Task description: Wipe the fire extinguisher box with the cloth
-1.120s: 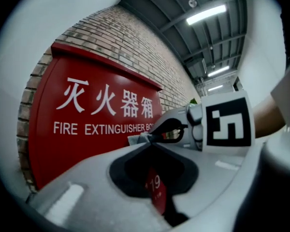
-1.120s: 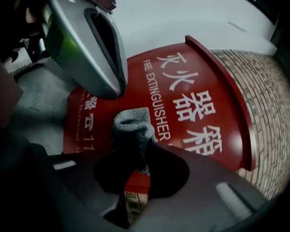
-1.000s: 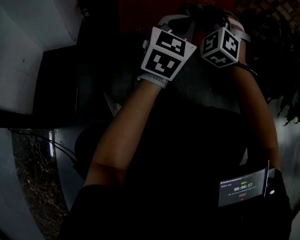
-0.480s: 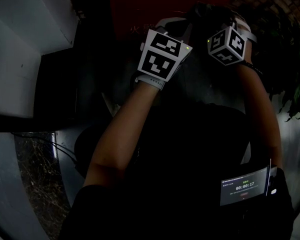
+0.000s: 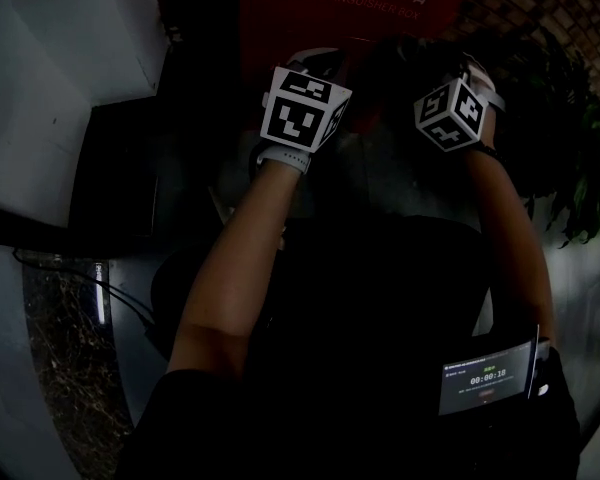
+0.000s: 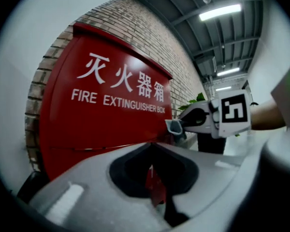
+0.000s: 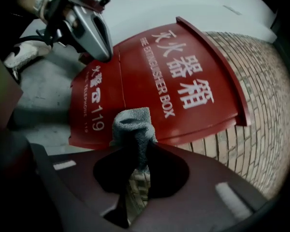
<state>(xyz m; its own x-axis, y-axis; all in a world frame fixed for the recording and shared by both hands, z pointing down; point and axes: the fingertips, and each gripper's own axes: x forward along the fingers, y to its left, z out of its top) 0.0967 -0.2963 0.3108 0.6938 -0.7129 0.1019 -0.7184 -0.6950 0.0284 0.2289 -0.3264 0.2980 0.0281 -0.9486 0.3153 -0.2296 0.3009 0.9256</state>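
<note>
The red fire extinguisher box stood against a brick wall, the grey cloth pinched before it between the jaws of the right gripper, the left gripper with jaws nearly together, holding nothing.

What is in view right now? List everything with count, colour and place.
fire extinguisher box: one, red with white lettering, against the wall in front of both grippers
cloth: one, grey, bunched between the right gripper's jaws, just short of the box front
brick wall: one, brown, behind and beside the box
plant: one, green, to the right of the box
ceiling lights: several, white strips, overhead
screen device: one, lit display, low at the right of the head view
left gripper: one, grey, jaws together and empty, near the box
right gripper: one, shut on the cloth
forearms: two, bare, reaching towards the box
</note>
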